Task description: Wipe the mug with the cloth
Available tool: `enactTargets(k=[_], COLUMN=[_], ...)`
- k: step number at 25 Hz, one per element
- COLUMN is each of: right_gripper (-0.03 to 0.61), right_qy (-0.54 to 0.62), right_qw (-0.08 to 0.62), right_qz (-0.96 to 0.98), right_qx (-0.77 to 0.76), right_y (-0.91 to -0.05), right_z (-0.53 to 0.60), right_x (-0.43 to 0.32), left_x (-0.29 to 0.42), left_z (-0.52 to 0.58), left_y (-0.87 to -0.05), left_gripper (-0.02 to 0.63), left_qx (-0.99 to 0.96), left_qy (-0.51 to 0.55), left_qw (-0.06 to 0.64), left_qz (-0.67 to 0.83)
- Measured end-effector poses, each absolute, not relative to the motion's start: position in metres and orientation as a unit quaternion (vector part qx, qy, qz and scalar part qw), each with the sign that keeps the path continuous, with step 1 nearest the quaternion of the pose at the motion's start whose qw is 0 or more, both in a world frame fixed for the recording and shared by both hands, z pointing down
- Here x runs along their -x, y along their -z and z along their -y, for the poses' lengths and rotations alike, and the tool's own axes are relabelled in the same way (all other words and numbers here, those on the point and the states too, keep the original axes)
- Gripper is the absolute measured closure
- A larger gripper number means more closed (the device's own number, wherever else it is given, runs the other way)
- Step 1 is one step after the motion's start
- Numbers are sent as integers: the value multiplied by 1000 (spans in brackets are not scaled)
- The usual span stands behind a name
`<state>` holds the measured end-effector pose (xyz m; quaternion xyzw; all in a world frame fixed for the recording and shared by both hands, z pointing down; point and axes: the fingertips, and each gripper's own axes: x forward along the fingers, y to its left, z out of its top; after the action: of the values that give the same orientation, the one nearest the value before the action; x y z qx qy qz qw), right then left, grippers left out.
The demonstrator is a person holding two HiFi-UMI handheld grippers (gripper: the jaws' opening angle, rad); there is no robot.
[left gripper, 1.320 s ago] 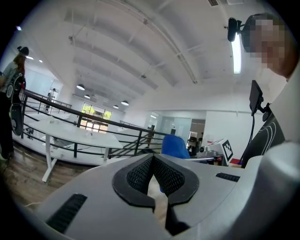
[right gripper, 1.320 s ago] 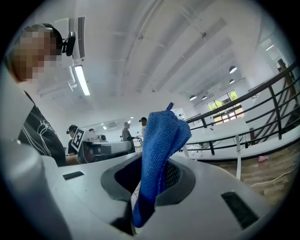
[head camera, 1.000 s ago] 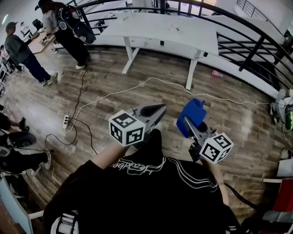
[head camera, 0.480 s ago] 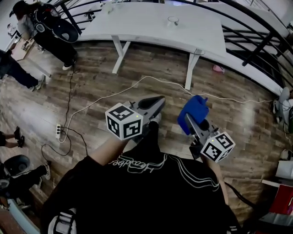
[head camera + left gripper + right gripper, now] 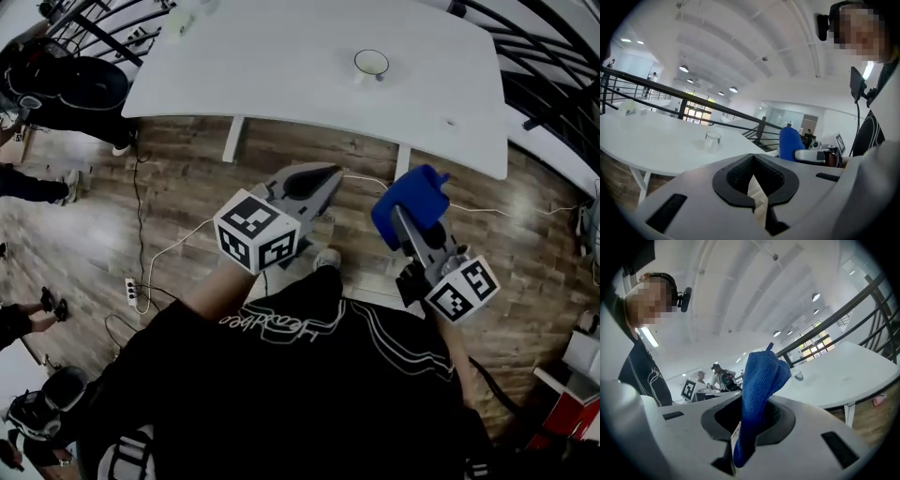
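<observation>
Blue cloth (image 5: 418, 191), one, gripped by right claw (image 5: 403, 217), left claw (image 5: 328, 180) closed empty, one mug (image 5: 371, 64) on table (image 5: 272, 66)

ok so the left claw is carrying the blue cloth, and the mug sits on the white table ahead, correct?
Not quite. The blue cloth is pinched in the right claw, not the left, as the right gripper view shows. The left claw is shut on nothing. The mug does sit on the white table.
</observation>
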<state>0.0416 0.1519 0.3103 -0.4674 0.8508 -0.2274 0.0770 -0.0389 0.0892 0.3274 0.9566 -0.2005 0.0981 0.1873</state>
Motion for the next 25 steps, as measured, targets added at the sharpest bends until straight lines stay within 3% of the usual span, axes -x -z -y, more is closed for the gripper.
enactTargets(k=[7,14,25], right_gripper=[525,525,525], right_qy=[258,329,366], right_qw=[117,177,188], right_qz=[-831,-821,-806], right_qx=[479,432,425], right_y=[-318,-337,-363], right_z=[-67,4,70], right_x=[-80,-116,-135], left_x=[6,-23,-42], left_z=[-1,61,119], left_y=[-343,-366,-416], left_gripper=[609,609,586], left_qx=[-946,-934,-916], left_qy=[-91,-132,-186], left_qw=[221,201,199], left_qz=[218,264,296])
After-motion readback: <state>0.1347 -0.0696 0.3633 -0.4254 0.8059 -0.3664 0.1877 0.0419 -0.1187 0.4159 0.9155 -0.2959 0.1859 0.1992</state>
